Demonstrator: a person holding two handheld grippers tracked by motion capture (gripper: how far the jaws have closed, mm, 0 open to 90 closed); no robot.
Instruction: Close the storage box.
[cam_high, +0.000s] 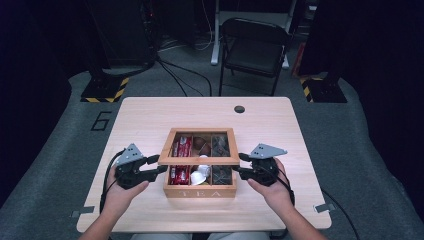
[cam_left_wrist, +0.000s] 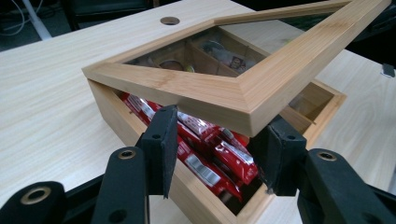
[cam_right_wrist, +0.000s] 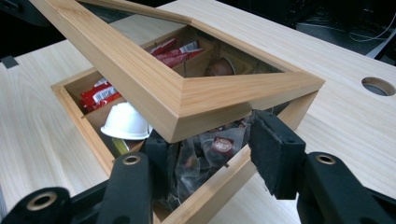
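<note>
A wooden tea box (cam_high: 200, 191) marked TEA stands near the table's front edge. Its windowed lid (cam_high: 200, 160) is tilted up at the front, hinged at the far side. My left gripper (cam_high: 159, 164) is shut on the lid's front left corner (cam_left_wrist: 243, 100); its pads (cam_left_wrist: 161, 140) straddle that corner. My right gripper (cam_high: 241, 165) is shut on the front right corner (cam_right_wrist: 187, 100) in the same way. Inside lie red sachets (cam_left_wrist: 210, 154), a white capsule (cam_right_wrist: 125, 122) and clear-wrapped tea bags (cam_right_wrist: 210, 149).
The light wooden table (cam_high: 145, 120) has a round cable hole (cam_high: 239, 109) at its far edge. A black folding chair (cam_high: 252, 47) stands beyond the table. Yellow-and-black striped stand bases (cam_high: 105, 92) sit on the grey floor at the back corners.
</note>
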